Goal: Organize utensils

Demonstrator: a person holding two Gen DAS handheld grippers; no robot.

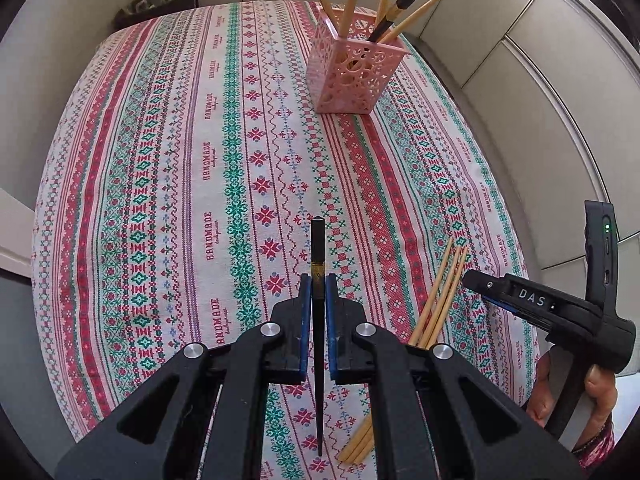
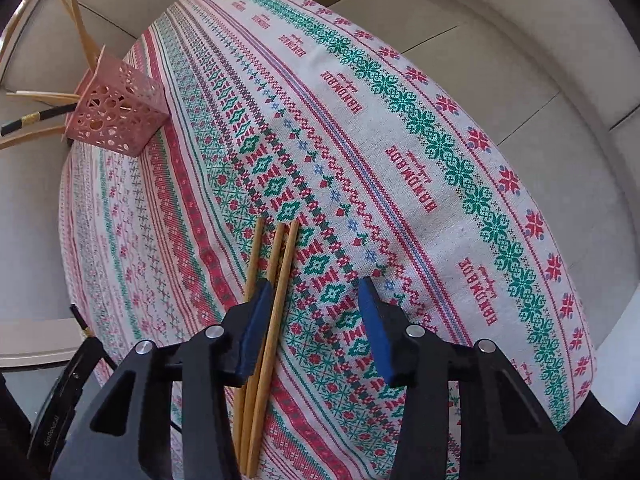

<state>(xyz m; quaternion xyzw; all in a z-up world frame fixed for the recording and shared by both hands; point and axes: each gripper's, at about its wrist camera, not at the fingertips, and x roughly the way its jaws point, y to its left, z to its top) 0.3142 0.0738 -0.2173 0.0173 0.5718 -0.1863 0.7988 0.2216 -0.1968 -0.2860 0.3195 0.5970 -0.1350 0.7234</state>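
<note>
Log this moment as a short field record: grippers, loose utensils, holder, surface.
left gripper: shut on black chopstick
right gripper: open, holding nothing
bamboo chopsticks: three, lying side by side on the cloth, by the right gripper's left finger
pink holder: upright, already holds several bamboo sticks and one black one
tablecloth: patterned, red and green bands

The red-and-green cross-stitch-patterned tablecloth carried a pink perforated plastic holder, pale bamboo chopsticks, and a black gold-banded chopstick.
</note>
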